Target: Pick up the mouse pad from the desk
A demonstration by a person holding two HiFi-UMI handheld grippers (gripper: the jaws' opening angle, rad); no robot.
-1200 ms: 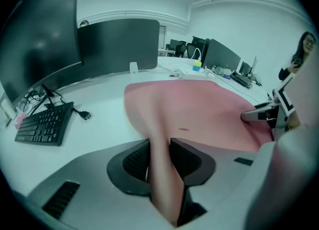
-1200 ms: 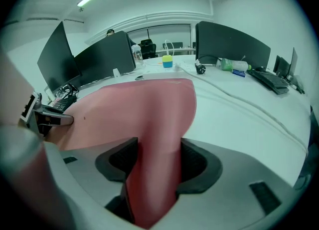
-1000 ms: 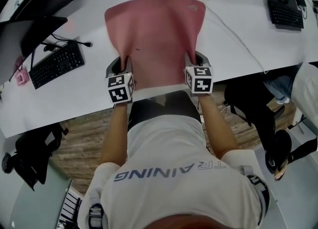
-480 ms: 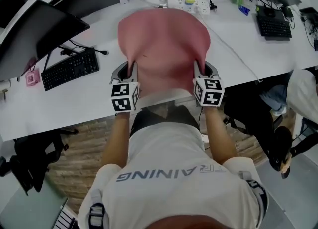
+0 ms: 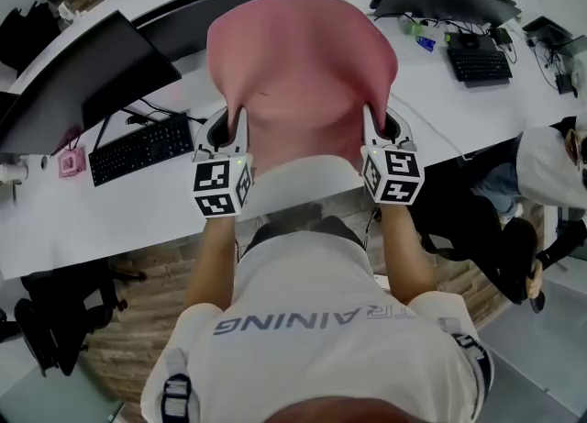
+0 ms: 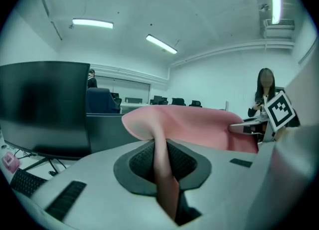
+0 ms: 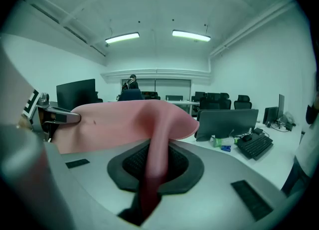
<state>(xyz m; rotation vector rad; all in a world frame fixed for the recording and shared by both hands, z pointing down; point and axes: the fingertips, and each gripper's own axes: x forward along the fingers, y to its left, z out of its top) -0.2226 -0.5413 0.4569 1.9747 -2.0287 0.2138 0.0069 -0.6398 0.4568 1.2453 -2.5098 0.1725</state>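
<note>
Pink mouse pad (image 5: 303,63) looks clear of the desk (image 5: 92,215). Left gripper (image 5: 231,129) is clamped on its 8 o'clock corner, right gripper (image 5: 381,128) on its 4 o'clock corner. Pickup essentially done.

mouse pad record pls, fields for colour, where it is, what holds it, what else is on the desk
thing: mouse pad, pink
place: raised above the desk
left hand-held gripper: shut on the pad's near left edge
right hand-held gripper: shut on the pad's near right edge
shape: bowed, pinched into a fold at each grip
also on desk: keyboard and monitor, left of the pad
</note>
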